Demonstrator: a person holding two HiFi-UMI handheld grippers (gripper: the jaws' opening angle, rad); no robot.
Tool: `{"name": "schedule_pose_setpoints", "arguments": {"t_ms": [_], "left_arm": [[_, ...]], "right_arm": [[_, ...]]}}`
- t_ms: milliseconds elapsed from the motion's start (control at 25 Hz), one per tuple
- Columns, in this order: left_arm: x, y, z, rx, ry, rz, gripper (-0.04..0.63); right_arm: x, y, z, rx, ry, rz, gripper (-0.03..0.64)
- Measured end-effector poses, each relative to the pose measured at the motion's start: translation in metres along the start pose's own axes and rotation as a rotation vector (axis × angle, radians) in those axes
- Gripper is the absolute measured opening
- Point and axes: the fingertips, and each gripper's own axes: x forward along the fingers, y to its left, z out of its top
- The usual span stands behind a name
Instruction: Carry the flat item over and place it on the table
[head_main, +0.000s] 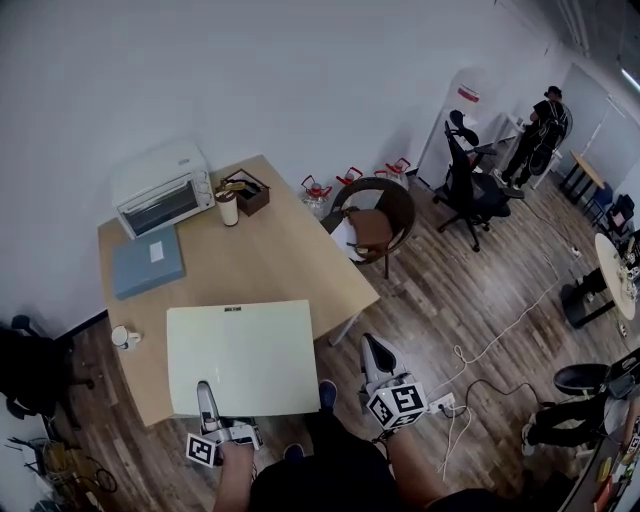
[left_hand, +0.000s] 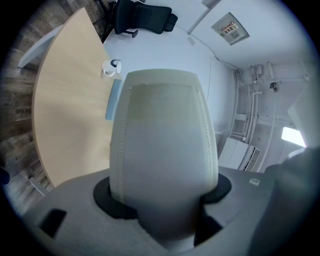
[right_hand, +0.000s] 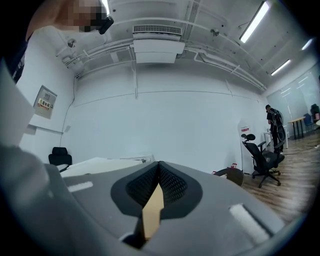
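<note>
The flat item is a white stitched mat (head_main: 243, 355), spread level over the near part of the light wooden table (head_main: 270, 260). Whether it rests on the tabletop I cannot tell. My left gripper (head_main: 207, 400) is shut on the middle of the mat's near edge. In the left gripper view the mat (left_hand: 162, 145) fills the space between the jaws of the left gripper (left_hand: 162, 200) and runs away from them over the table (left_hand: 65, 115). My right gripper (head_main: 375, 350) hangs off the table's near right corner, shut and holding nothing. The right gripper view shows the right gripper (right_hand: 159, 167) with its pads meeting.
On the table's far side stand a white toaster oven (head_main: 162, 188), a blue-grey folder (head_main: 147, 261), a cup (head_main: 228, 208) and a brown box (head_main: 247, 190). A mug (head_main: 124, 337) sits at the left edge. A wicker chair (head_main: 375, 222), an office chair (head_main: 470, 185), floor cables (head_main: 480, 350) and a person (head_main: 540, 135) are to the right.
</note>
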Motion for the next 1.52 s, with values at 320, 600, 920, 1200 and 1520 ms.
{"name": "schedule_pose_setpoints", "arguments": {"t_ms": [320, 600, 920, 1200, 1520], "left_arm": [[0.076, 0.032, -0.028, -0.005, -0.013, 0.004, 0.314], [0.139, 0.054, -0.059, 0.014, -0.057, 0.016, 0.314], [0.206, 0.07, -0.081, 0.03, -0.123, 0.015, 0.314], [0.224, 0.078, -0.088, 0.03, -0.155, 0.015, 0.314], [0.251, 0.102, -0.063, 0.035, -0.15, 0.075, 0.313]], "right_arm": [[0.068, -0.053, 0.005, -0.004, 0.0, 0.022, 0.012], [0.128, -0.106, 0.02, 0.006, 0.007, 0.068, 0.012], [0.204, -0.148, 0.034, 0.065, -0.01, 0.142, 0.012], [0.234, -0.156, 0.032, 0.046, 0.015, 0.176, 0.012], [0.264, -0.149, 0.029, 0.053, 0.025, 0.151, 0.012]]}}
